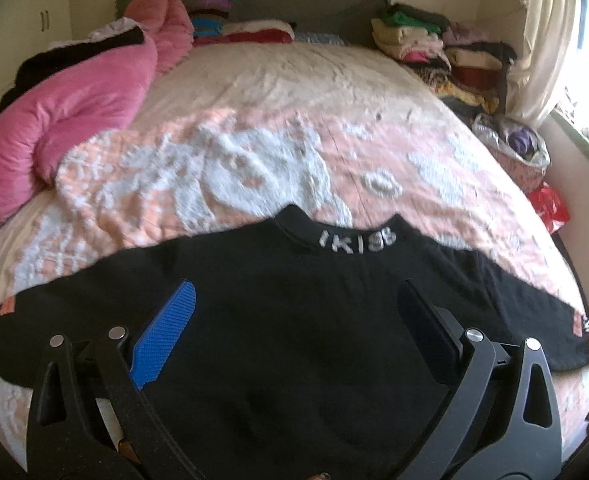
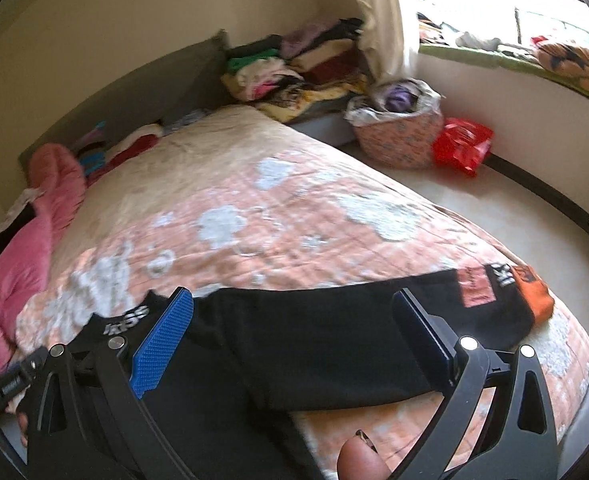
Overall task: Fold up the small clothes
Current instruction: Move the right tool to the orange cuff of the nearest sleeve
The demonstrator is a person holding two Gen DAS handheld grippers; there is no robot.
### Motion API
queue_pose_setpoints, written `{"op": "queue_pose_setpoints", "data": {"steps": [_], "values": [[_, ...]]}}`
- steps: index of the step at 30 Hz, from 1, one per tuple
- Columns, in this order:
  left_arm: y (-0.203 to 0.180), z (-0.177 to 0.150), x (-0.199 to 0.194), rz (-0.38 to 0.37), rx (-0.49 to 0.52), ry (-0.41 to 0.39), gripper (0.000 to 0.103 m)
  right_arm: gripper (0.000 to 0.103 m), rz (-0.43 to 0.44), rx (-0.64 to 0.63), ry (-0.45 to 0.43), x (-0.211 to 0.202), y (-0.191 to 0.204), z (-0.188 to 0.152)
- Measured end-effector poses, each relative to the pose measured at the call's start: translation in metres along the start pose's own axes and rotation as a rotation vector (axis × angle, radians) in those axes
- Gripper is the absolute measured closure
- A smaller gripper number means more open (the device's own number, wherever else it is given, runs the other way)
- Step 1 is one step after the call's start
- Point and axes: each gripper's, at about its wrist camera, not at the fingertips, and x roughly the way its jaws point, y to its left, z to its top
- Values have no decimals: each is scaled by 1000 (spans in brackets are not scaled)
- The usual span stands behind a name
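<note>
Your left tongs (image 1: pixel 294 332) and right tongs (image 2: pixel 294 340) both gape wide, holding nothing — the black shirt (image 1: pixel 302 280) lies spread flat on the bed (image 1: pixel 254 128) beneath them, sleeves out, no fold made yet.

Each gripper, the left gripper (image 1: pixel 294 320) and right gripper (image 2: pixel 294 328), has black skeletal arms with triangular cut-outs, silver pivot screws, one ribbed blue pad (image 1: pixel 166 336) and one dark pad (image 1: pixel 426 332).

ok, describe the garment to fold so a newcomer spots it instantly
On the bed with the peach floral quilt, look at the near edge. A black long-sleeved top lies spread flat there. Only it has white collar lettering and orange cuffs.
</note>
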Motion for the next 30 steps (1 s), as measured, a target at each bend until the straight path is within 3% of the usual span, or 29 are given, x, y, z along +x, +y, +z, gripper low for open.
{"op": "queue_pose_setpoints", "data": {"steps": [13,20,25,30], "values": [[-16,-36,50,3,80,84,8,4,-197,197,74,42,-87,-21],[-14,-39,52,-36,96,59,8,4,-316,382,108,53,-146,-38],[-3,-34,56,-12,95,51,8,4,-303,521,154,67,-183,-50],[20,-24,58,9,58,42,8,6,-244,600,95,72,-206,-47]]}}
